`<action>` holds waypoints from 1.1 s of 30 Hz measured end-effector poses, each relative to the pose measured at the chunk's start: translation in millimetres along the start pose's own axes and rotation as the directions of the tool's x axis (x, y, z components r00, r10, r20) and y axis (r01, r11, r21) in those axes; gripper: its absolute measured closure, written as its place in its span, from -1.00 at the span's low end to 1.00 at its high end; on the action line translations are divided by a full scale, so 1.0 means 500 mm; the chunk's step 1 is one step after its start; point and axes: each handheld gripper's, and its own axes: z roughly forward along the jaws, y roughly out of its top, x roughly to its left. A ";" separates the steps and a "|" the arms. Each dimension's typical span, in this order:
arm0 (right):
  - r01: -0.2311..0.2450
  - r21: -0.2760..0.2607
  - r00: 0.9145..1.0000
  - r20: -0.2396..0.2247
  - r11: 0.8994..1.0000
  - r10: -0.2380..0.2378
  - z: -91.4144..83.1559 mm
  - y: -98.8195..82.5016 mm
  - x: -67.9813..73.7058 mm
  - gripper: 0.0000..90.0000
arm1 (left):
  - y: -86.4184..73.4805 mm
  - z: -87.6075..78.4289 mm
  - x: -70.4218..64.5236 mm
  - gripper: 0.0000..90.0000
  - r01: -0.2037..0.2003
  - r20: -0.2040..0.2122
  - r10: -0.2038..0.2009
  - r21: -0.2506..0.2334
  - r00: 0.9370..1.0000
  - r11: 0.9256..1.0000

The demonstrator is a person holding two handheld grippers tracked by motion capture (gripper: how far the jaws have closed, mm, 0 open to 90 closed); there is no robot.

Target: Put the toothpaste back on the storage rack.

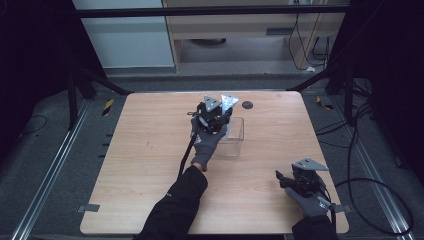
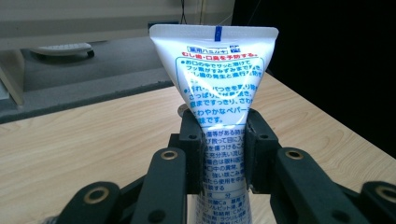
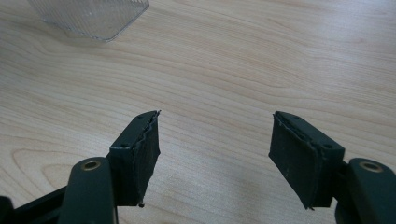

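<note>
Left gripper [image 2: 223,154] jaws clamped on a white toothpaste tube [image 2: 219,84], crimped end up, held above the far middle of the counter [image 1: 150,165], right over a clear plastic bin [image 1: 235,140]. Right gripper [image 3: 215,154] jaws wide apart, nothing between them, low over bare wood near the front right corner. Risk: the tube is soft and slick, so it could slide or tilt in the grip, then miss the bin or clip its rim on release.

Wooden table [image 1: 150,165]; clear plastic container [image 1: 234,135], dark round disc [image 1: 247,104] on it.
</note>
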 end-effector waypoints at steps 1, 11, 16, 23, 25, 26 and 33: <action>-0.001 -0.002 1.000 -0.002 1.000 0.001 0.000 0.000 0.000 -0.27 | -0.004 0.002 0.000 0.60 -0.002 0.000 0.002 0.005 1.000 1.000; 0.000 0.000 1.000 -0.004 1.000 0.000 0.001 0.000 0.000 -0.27 | -0.036 0.009 0.000 0.59 -0.010 0.010 0.010 0.037 1.000 0.999; 0.001 0.000 1.000 -0.004 1.000 -0.001 0.001 0.000 0.001 -0.27 | -0.048 0.009 0.001 0.59 -0.013 0.016 0.013 0.042 1.000 0.999; 0.003 0.000 1.000 -0.002 1.000 -0.003 0.001 -0.001 0.002 -0.28 | -0.056 0.008 -0.004 0.58 -0.033 0.007 0.032 0.048 0.999 0.998; 0.004 0.000 1.000 -0.002 1.000 -0.004 0.001 -0.001 0.001 -0.28 | -0.060 0.006 -0.002 0.58 -0.041 0.002 0.041 0.049 0.999 0.998; 0.004 0.000 1.000 -0.002 1.000 -0.004 0.001 -0.001 0.001 -0.28 | -0.061 0.005 -0.002 0.58 -0.044 0.001 0.044 0.051 0.999 0.998; 0.003 0.003 1.000 -0.003 1.000 -0.003 0.001 -0.001 0.002 -0.28 | -0.075 0.001 0.003 0.56 -0.038 0.005 0.038 0.063 0.999 0.997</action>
